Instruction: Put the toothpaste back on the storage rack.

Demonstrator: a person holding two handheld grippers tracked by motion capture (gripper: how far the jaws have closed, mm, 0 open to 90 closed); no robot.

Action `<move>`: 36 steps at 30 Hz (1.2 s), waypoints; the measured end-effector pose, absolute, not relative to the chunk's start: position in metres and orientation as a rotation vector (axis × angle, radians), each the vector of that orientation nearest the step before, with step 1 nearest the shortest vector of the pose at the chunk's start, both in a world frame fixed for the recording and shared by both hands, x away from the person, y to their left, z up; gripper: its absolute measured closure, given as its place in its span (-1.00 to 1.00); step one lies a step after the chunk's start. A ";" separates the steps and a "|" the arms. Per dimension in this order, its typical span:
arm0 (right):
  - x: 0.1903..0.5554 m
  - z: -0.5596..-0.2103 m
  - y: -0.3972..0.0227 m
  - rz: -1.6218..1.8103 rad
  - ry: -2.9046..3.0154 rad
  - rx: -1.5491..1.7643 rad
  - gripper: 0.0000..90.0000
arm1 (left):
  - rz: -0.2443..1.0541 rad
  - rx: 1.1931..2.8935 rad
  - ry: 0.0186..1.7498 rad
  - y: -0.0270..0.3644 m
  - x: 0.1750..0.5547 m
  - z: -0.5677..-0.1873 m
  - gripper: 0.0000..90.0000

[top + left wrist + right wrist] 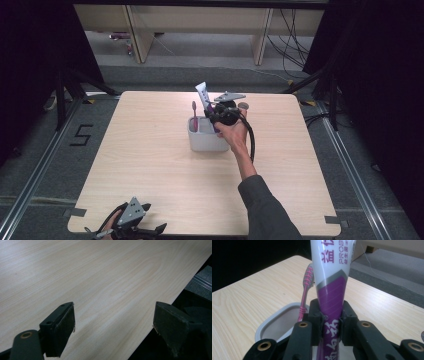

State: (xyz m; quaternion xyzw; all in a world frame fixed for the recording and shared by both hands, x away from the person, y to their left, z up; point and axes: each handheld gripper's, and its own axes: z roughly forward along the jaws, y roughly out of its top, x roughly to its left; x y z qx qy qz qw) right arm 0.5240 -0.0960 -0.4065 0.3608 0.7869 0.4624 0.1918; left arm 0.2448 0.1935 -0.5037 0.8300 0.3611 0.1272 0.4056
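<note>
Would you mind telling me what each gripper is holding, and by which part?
The right gripper clamps the toothpaste tube across its purple lower body, above the white cup. The left gripper is open and holds nothing.

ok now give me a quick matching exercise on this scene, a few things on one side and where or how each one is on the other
Things:
1. toothpaste tube
2. pink toothbrush
3. left tool
4. grey holder

States:
A. standing in the holder
B. open over the near table edge
C. clamped upright in the right tool
D. resting on the table near its middle

Pairs: 1-C, 2-A, 3-B, 4-D
</note>
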 end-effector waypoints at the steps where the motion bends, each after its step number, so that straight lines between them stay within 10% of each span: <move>1: 0.523 -0.406 -0.096 1.287 2.222 1.016 0.67 | 0.321 2.094 0.913 0.193 0.245 -0.504 -0.62; 36: 0.509 -0.423 -0.095 1.189 2.233 0.972 0.65 | 0.335 2.104 0.910 0.194 0.246 -0.504 -0.62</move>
